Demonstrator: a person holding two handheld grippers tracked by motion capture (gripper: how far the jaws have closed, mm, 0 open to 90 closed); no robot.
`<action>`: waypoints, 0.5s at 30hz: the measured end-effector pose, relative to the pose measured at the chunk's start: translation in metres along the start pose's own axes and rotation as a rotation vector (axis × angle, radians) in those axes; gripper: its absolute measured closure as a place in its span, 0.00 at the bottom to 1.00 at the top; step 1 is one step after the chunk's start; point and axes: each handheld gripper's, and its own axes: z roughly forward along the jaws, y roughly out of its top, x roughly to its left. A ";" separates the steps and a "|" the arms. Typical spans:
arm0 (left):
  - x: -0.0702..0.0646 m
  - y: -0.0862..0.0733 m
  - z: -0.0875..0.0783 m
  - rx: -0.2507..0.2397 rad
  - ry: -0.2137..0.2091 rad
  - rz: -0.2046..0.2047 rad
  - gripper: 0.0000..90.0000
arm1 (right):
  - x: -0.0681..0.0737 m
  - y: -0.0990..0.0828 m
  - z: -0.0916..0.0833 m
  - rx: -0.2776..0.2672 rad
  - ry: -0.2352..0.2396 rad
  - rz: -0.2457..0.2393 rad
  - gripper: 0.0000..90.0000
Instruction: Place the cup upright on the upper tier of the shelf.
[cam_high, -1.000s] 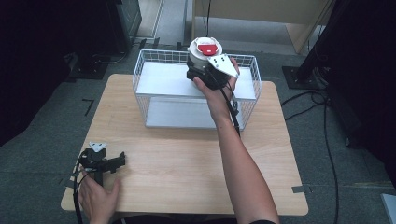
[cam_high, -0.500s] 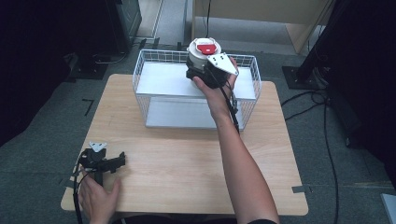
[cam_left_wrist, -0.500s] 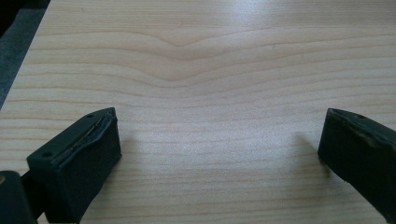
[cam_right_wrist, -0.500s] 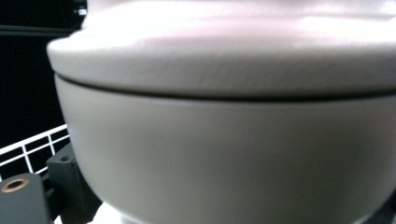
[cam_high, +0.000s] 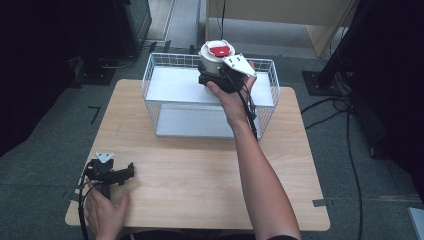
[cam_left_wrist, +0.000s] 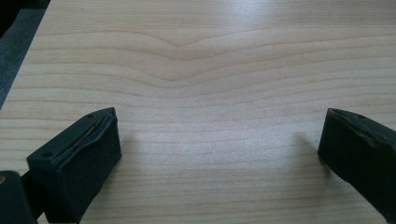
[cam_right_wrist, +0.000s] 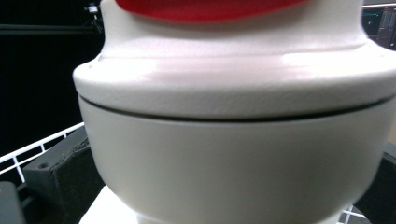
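Observation:
A white lidded pot (cam_high: 214, 59) with a red top sits between the jaws of my right gripper (cam_high: 216, 76), held above the back of the white wire basket (cam_high: 155, 75). In the right gripper view the pot (cam_right_wrist: 233, 140) is very close, with a black jaw on each side of it. My left gripper (cam_high: 122, 173) rests on the wooden table (cam_high: 200, 170) at the front left, with a hand on it. Its jaws stand wide apart in the left gripper view, and my left gripper (cam_left_wrist: 219, 144) has bare wood between them.
The wire basket has white shelves inside and stands at the back middle of the table. Black stands and cables (cam_high: 345, 115) lie on the grey floor to the right. A wooden cabinet (cam_high: 280, 15) stands behind the table.

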 end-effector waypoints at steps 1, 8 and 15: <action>0.000 0.000 0.000 0.000 0.000 0.000 0.00 | 0.000 0.000 -0.001 0.002 0.002 0.001 0.00; 0.000 0.000 0.000 0.002 0.000 0.002 0.00 | -0.001 -0.006 -0.008 0.009 0.015 0.003 0.00; 0.000 0.000 0.000 0.001 0.000 0.002 0.00 | -0.005 -0.016 -0.021 0.005 0.018 0.002 0.00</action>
